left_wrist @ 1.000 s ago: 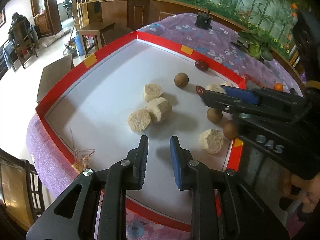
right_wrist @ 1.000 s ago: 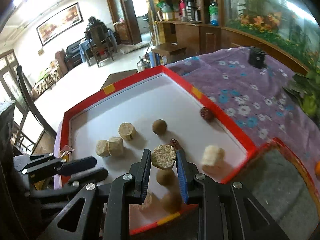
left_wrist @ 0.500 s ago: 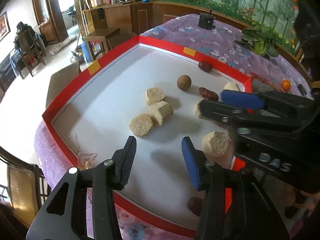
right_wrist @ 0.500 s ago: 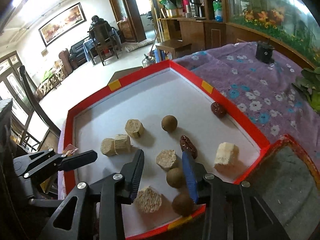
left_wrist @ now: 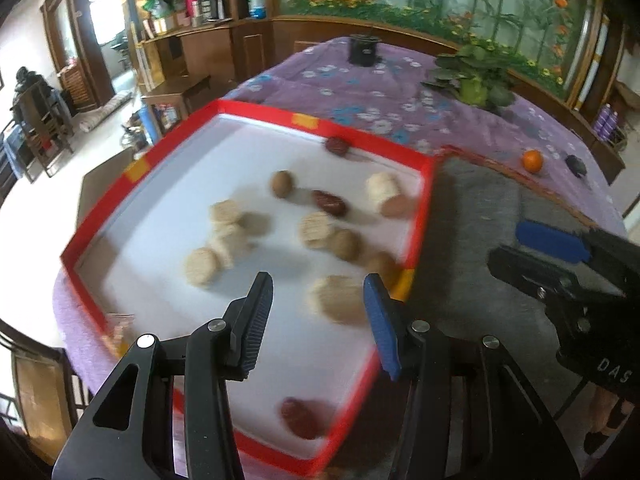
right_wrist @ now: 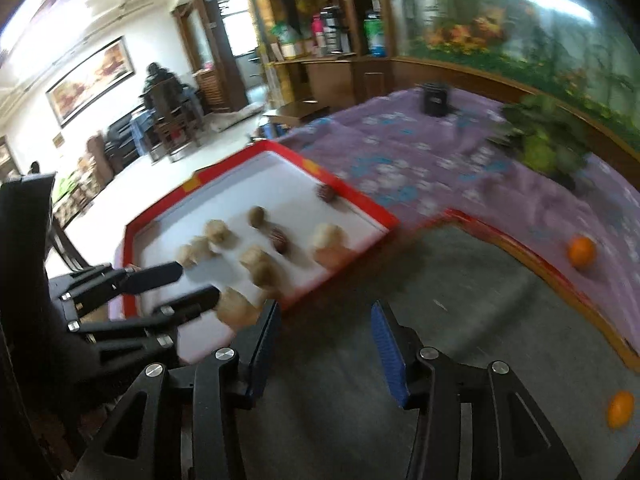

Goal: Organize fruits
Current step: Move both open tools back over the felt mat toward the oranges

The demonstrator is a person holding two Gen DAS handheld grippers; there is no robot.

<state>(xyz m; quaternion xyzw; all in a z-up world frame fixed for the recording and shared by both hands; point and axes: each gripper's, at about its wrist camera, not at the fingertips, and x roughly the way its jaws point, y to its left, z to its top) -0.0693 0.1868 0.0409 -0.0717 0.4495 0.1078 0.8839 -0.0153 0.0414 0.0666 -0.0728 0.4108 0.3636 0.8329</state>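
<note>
Two tongs gape: left tongs [left_wrist: 318,294] over red tray [left_wrist: 420,204]; right tongs [right_wrist: 324,322] beside it.

blurred: fruits in red tray [left_wrist: 416,216] | smeared: orange [right_wrist: 620,409] | cut off: right gripper [left_wrist: 560,264] body

Each view is a fisheye mounted behind its gripper's two fingers, looking forward and downward along them. The left wrist view sits close above the near edge of the red-rimmed tray [left_wrist: 420,216], facing across it. The right wrist view sits over the grey mat [right_wrist: 460,280], just beside the tray [right_wrist: 360,204]. Both views share the tray, the purple tablecloth [left_wrist: 380,92] and the room beyond.
</note>
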